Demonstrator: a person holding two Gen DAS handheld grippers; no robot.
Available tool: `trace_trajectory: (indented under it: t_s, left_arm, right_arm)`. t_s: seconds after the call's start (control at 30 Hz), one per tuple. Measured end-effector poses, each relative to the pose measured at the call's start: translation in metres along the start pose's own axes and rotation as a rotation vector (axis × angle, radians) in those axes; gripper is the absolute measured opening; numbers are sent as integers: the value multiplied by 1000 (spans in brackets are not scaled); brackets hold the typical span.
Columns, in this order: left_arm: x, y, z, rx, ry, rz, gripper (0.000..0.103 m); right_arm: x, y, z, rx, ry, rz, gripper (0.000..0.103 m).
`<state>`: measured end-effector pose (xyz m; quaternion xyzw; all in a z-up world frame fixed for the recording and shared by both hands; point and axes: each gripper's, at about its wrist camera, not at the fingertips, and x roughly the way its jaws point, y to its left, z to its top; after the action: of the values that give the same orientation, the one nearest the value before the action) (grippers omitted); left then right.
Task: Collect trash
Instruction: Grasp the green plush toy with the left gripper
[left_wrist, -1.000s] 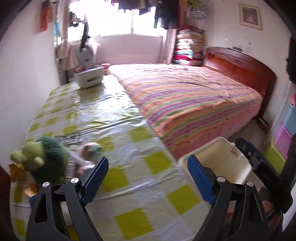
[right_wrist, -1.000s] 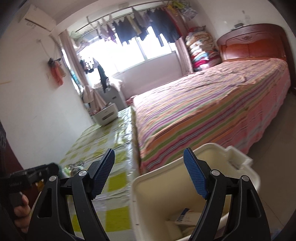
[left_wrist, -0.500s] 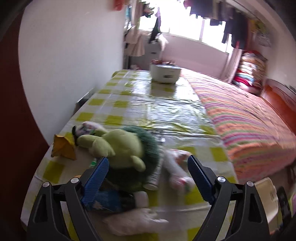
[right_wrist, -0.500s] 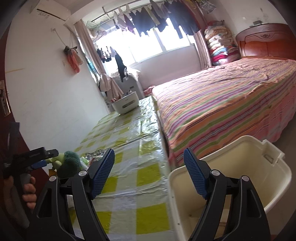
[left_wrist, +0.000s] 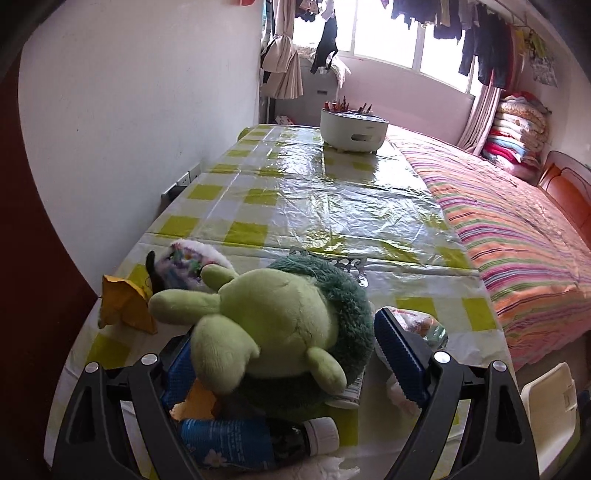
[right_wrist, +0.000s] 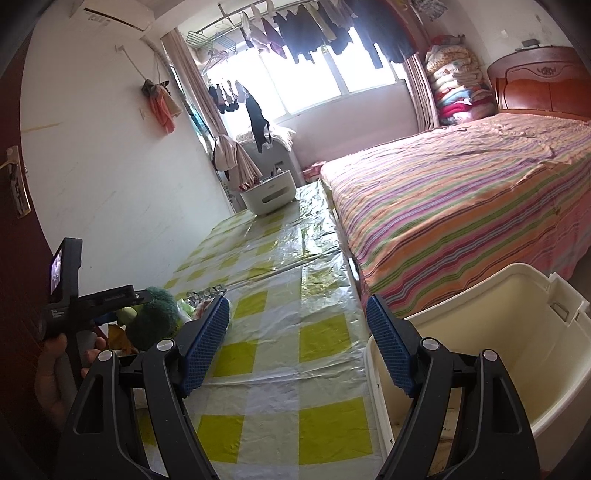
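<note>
- I am looking at a table covered with a shiny, wrinkled plastic cloth in yellow-green and white squares; it is standing along a white wall, just beside a bed with a striped cover.
- I am keeping the left gripper open, and its blue ribbed pads are standing on each side of a plush toy. The toy is soft and round, light green with a dark green furry back, and the pads are not pressing it.
- The trash is lying around this toy at the near end of the table: a crumpled yellow paper to its left, a blue tube with a white cap in front of it, a crumpled transparent wrapper to its right by the right pad, and a silver foil blister strip behind it.
- A fluffy white thing with many colours is lying near the toy's arm; I cannot tell what it is.
- I am holding the right gripper open too, with nothing between its pads, above the table edge.
- A cream plastic bin with smooth walls is standing beside the table, on the bed side. Its inside is looking almost empty; the bottom is partly hidden.
- A round white container is standing at the far end of the table, and thin pencil-like sticks are rising from it.
</note>
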<state>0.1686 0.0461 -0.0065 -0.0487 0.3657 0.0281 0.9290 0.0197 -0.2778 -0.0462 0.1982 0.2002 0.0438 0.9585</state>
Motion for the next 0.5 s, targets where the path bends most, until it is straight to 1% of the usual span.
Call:
trace_trajectory:
  t_s: [0.1, 0.17, 0.23, 0.27, 0.33, 0.5]
  left_arm:
    - [3, 2, 2, -20, -4, -10, 84]
    - [5, 4, 3, -28, -7, -12, 81]
    - [5, 5, 4, -28, -15, 0, 65]
    - [4, 5, 4, -24, -20, 8, 60]
    - [4, 8, 5, -27, -15, -6, 56]
    - [2, 17, 6, -61, -7, -38, 51]
  right_arm:
    - [0, 1, 1, 1, 2, -1, 76]
    - [0, 3, 1, -5, 4, -2, 76]
    - [0, 5, 0, -10, 7, -2, 76]
    - [2, 6, 0, -11, 9, -2, 76]
    - [3, 7, -1, -13, 13, -1, 76]
    - [9, 13, -1, -24, 34, 11, 76]
